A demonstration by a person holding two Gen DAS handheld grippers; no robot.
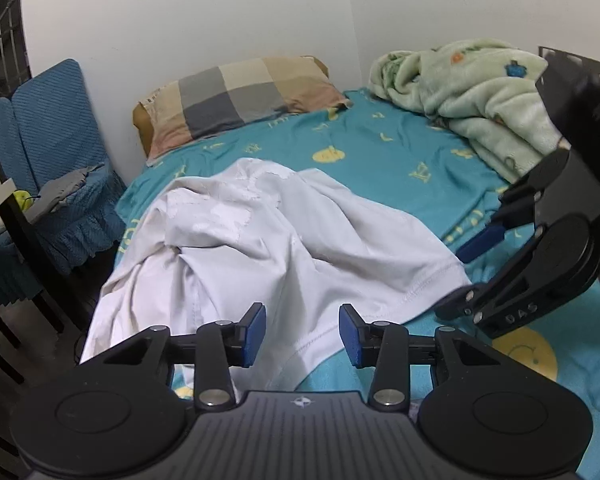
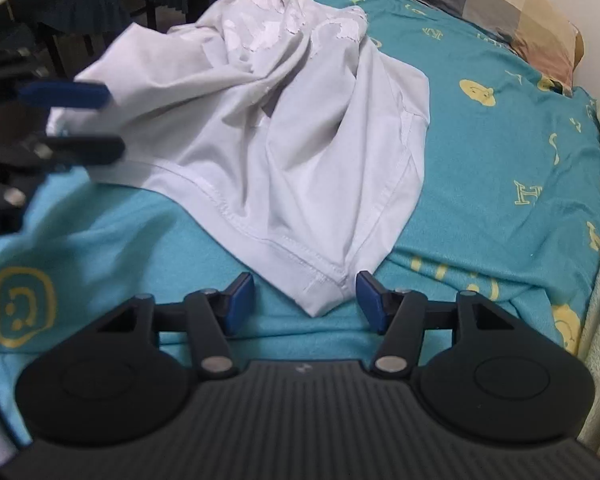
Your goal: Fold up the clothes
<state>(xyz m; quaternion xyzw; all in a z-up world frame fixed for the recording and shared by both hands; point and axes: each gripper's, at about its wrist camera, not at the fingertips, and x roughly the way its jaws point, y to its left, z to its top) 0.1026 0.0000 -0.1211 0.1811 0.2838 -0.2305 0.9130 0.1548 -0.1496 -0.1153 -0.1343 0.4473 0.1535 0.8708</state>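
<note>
A crumpled white T-shirt (image 1: 260,240) lies on the teal bed sheet (image 1: 380,148), its hem toward me; it also shows in the right wrist view (image 2: 284,128). My left gripper (image 1: 302,334) is open over the shirt's near hem, with fabric between its blue pads but not pinched. My right gripper (image 2: 305,300) is open, its pads either side of a hem corner of the shirt. The right gripper also shows at the right of the left wrist view (image 1: 472,264), and the left gripper at the left of the right wrist view (image 2: 96,120).
A checked pillow (image 1: 240,96) lies at the head of the bed against the wall. A green fleece blanket (image 1: 480,96) is bunched at the far right. Blue-covered chairs (image 1: 60,160) stand beside the bed's left edge.
</note>
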